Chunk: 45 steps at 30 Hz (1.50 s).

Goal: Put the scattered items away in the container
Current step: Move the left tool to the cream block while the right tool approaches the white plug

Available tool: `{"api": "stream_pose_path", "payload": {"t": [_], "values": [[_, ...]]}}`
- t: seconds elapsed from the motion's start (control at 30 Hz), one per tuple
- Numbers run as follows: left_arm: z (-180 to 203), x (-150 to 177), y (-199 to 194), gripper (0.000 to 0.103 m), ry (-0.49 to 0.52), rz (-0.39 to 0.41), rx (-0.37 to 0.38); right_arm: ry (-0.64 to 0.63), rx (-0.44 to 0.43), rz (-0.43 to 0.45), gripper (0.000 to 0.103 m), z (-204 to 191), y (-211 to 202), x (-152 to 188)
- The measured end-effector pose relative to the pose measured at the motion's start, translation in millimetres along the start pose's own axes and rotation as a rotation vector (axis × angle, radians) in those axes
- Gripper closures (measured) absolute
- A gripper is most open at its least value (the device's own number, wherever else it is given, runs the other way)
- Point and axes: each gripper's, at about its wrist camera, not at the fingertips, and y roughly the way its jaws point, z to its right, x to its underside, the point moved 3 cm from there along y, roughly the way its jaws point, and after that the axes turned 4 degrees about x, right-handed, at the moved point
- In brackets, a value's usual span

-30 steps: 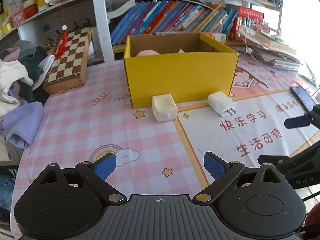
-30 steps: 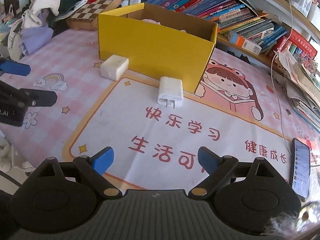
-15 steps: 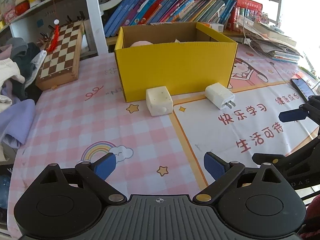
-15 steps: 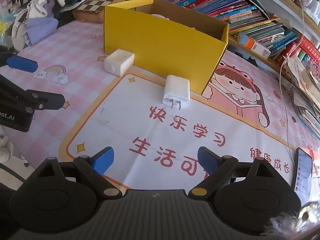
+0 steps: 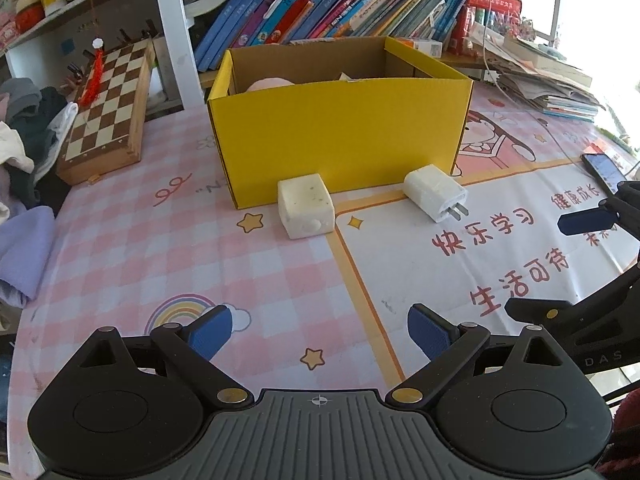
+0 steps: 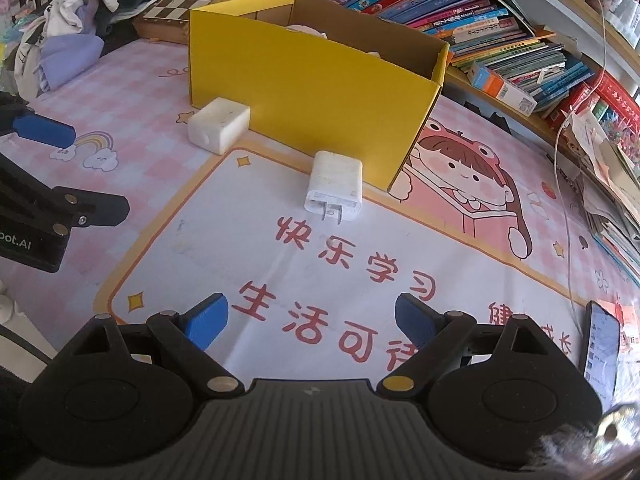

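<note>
A yellow cardboard box (image 5: 340, 136) (image 6: 304, 92) stands open-topped on the desk mat, with pale items partly visible inside. Against its front wall lie a white block-shaped charger (image 5: 306, 211) (image 6: 218, 126) and a white plug adapter (image 5: 435, 193) (image 6: 335, 188) with its two prongs toward me. My left gripper (image 5: 318, 334) is open and empty, well short of the white block. My right gripper (image 6: 311, 320) is also open and empty, short of the plug adapter. Each gripper's blue-padded fingers show at the edge of the other's view.
A folded chessboard (image 5: 106, 108) lies left of the box, beside a heap of clothes (image 5: 20, 148). Books (image 5: 320, 12) fill the shelf behind. A phone (image 6: 602, 348) with a cable lies on the mat at the right, near stacked papers (image 5: 548, 80).
Both grippers have moved forward toward the box, so the box, white block and plug adapter look nearer. Both stay open and empty.
</note>
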Motion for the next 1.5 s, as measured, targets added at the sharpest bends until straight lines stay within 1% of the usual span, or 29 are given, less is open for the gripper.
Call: {"api": "stream_pose_path", "payload": {"t": [0.07,0.37,0.6,0.67,0.73,0.9,1.13,1.4,1.47,1.5], "values": [[0,-1,2,0.007,-0.003,0.001,-0.004,-0.003,0.001,0.004,0.015,1,1,-2],[-6,-9,7,0.007,-0.037,0.02,-0.036,-0.002,-0.008,0.006,0.015,9,11,-9],[-7,-12,17,0.007,-0.05,-0.002,-0.048,-0.008,-0.022,0.004,0.016,13,20,-15],[-8,-12,20,0.007,-0.058,-0.006,-0.053,-0.005,-0.025,0.002,0.018,15,23,-16],[-10,-13,22,0.008,-0.066,-0.01,-0.057,0.0,-0.029,0.001,0.021,17,26,-17],[-11,-16,29,0.008,-0.073,-0.023,-0.052,0.009,-0.04,-0.002,0.021,22,33,-21],[-12,-22,37,0.008,-0.07,-0.024,-0.062,0.003,-0.059,-0.005,0.022,25,41,-26],[-15,-30,48,0.008,-0.076,-0.026,-0.07,0.015,-0.078,0.001,0.025,29,51,-34],[-16,-32,51,0.009,-0.077,-0.027,-0.07,0.014,-0.083,0.0,0.025,29,54,-36],[-17,-33,53,0.013,-0.078,-0.027,-0.07,0.014,-0.085,-0.001,0.025,29,56,-37]]}}
